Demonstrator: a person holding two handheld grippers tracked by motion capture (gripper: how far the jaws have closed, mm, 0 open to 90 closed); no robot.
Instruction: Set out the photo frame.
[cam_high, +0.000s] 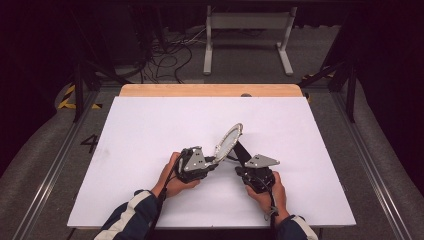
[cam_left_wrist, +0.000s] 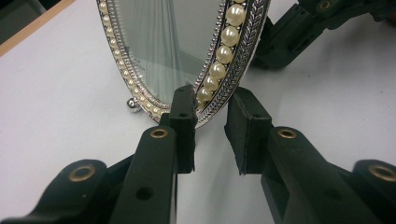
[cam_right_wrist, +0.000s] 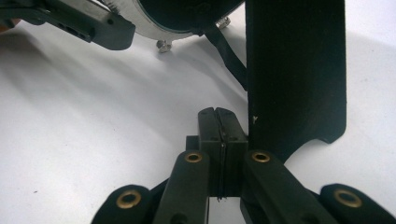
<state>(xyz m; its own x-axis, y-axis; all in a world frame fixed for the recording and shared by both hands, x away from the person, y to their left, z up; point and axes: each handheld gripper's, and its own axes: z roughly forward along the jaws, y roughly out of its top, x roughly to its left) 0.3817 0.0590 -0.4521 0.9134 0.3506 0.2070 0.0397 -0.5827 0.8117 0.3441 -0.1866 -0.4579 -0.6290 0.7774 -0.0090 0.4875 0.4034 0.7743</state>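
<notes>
An oval mirror (cam_high: 229, 140) with a silver rim and a pearl border (cam_left_wrist: 219, 65) stands tilted on the white board, propped from behind by a black easel leg (cam_high: 241, 151). My left gripper (cam_left_wrist: 212, 116) straddles the mirror's lower rim. One pad (cam_left_wrist: 183, 112) sits against the front of the rim, and the other pad (cam_left_wrist: 243, 126) stands clear behind it with a gap showing. My right gripper (cam_right_wrist: 218, 114) is shut, pad against pad, with nothing visible between. It rests low on the board right beside the easel leg (cam_right_wrist: 294, 70).
The white board (cam_high: 150, 150) covers a wooden table, whose bare edge (cam_high: 210, 90) shows at the back. Small silver ball feet (cam_left_wrist: 133, 105) carry the mirror's bottom edge. A white metal stand (cam_high: 247, 30) and loose cables lie on the floor beyond the table.
</notes>
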